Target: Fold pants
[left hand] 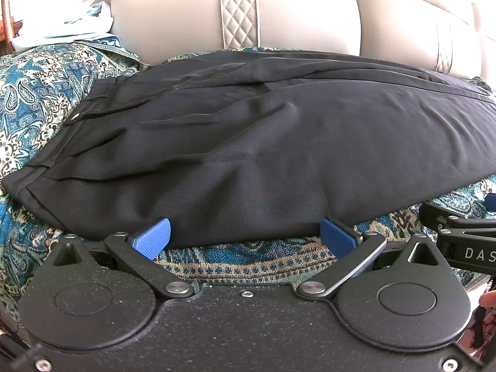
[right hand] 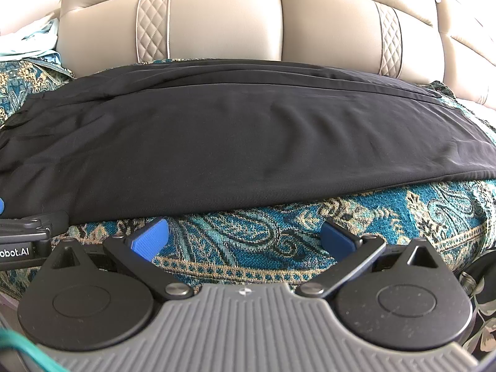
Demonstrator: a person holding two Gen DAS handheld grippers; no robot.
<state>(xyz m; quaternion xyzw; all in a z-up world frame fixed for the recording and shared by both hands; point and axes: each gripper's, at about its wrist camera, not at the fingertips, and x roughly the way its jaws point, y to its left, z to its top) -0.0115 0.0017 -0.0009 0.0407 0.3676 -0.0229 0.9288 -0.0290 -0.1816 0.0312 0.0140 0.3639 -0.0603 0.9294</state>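
- Pants [left hand: 248, 142]: one pair, dark, lying flat across patterned throw [left hand: 34, 99] on sofa [left hand: 173, 15] seat, legs stacked lengthwise; waistband [left hand: 62, 142] at left end, hems out of frame to right in left wrist view.
- Handling, judged: thin woven cloth, light, limp, no stiffness; likely to drape and sag between two grip points, and stacked layers may slide apart if only top layer is caught. Not fragile.
- Grip sites, judged: near long edge, pinching all layers together; one claw toward waistband end, other toward hem end.
- Left claw [left hand: 245, 234]: spread wide, blue pads [left hand: 152, 237] at near edge of pants, nothing pinched.
- Right claw [right hand: 245, 238]: spread wide, over bare throw just short of pants [right hand: 235, 142] edge, holding nothing.
- Count: one pair of pants, two claws, one throw, one sofa; pale cloth [left hand: 62, 28] bunched at far left, number of pieces not resolvable.
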